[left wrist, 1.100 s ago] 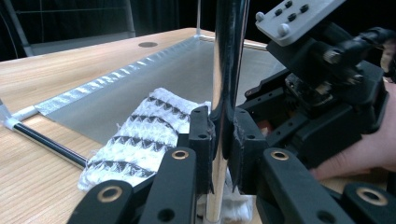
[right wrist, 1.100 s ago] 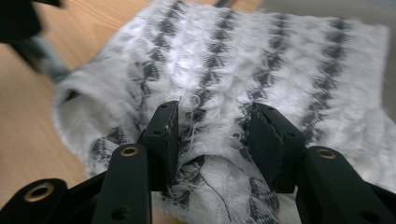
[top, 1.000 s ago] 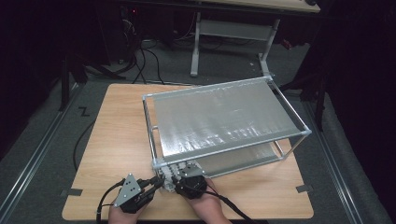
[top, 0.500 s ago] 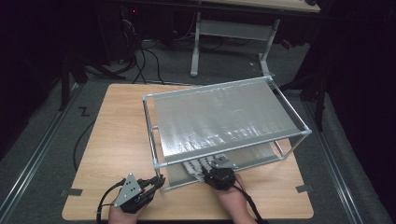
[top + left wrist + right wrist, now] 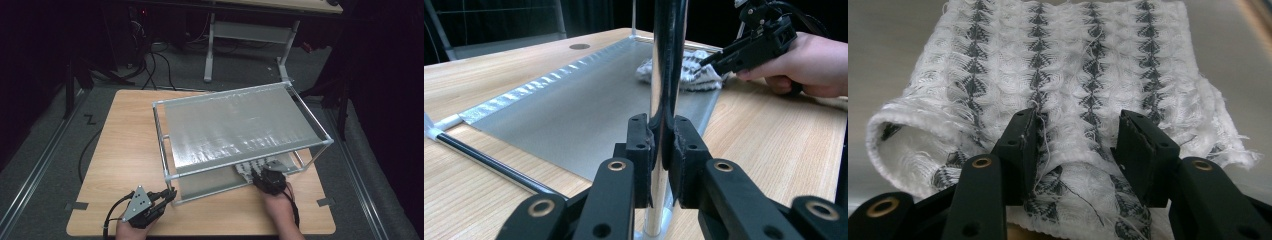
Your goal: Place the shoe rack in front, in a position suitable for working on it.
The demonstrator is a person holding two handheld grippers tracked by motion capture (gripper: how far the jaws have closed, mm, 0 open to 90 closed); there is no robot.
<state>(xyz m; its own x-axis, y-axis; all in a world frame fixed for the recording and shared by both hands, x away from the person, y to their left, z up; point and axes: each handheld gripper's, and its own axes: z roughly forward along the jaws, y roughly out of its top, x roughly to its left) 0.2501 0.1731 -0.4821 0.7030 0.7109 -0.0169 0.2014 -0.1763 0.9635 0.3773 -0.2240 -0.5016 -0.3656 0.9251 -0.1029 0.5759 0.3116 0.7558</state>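
Observation:
A metal tube rack (image 5: 159, 131) with two grey fabric shelves stands on the wooden table (image 5: 125, 145). My left gripper (image 5: 170, 194) (image 5: 663, 145) is shut on the rack's upright pole (image 5: 667, 60) at the near left corner. A folded white cloth with dark zigzag stripes (image 5: 1068, 60) (image 5: 247, 170) lies on the lower shelf (image 5: 574, 100), near its front right. My right gripper (image 5: 261, 176) (image 5: 1078, 145) reaches under the top shelf (image 5: 235, 125). Its jaws stand wide around a thick fold of that cloth and grip it. The left gripper view shows the right gripper (image 5: 711, 57) at the cloth (image 5: 694, 75).
The rack takes up the middle and right of the table. Bare wood lies to its left and along the front edge (image 5: 210, 225). Behind the table stand a white table frame (image 5: 240, 35) and cables on the floor (image 5: 150, 65).
My right gripper has slid to the right along the front of the lower shelf, and the cloth has come with it. The left gripper has stayed on the pole.

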